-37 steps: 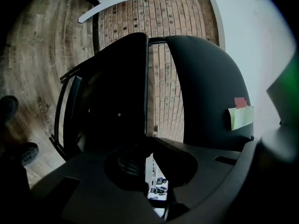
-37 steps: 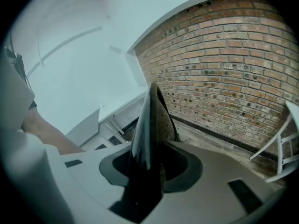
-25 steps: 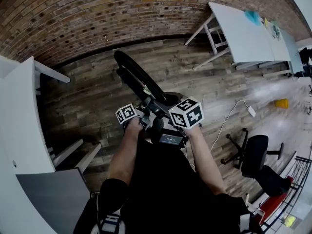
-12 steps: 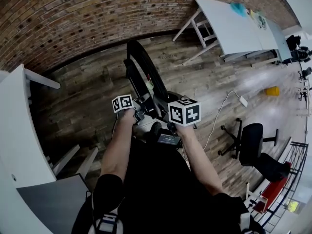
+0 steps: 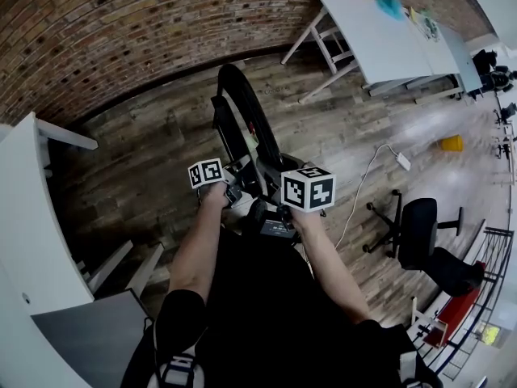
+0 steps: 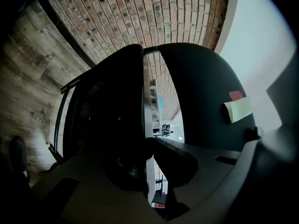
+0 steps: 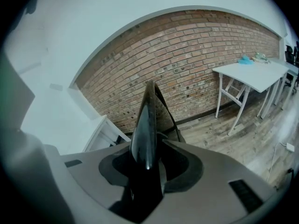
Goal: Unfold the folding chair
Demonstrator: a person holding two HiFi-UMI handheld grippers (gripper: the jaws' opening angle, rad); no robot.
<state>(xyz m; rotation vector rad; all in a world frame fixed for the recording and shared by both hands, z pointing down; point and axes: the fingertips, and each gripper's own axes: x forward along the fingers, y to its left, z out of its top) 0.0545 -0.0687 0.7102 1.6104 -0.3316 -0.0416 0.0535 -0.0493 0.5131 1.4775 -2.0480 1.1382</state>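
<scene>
Looking down from the head view, we see the folding chair (image 5: pixel 234 128) at the centre of the frame. It is folded, with its black panels close together, and stands on the wooden floor (image 5: pixel 137 160) in front of the brick wall (image 5: pixel 121 23). The left gripper (image 5: pixel 232 192) and the right gripper (image 5: pixel 275 208) both meet its near end, side by side. In the left gripper view the fingers (image 6: pixel 201 157) are pressed almost together on the thin edge of the chair's dark panel. In the right gripper view the fingers (image 7: pixel 187 167) pinch the glossy black rim, which stands upright between them. A white table (image 5: pixel 380 39) is at the upper right, well apart.
</scene>
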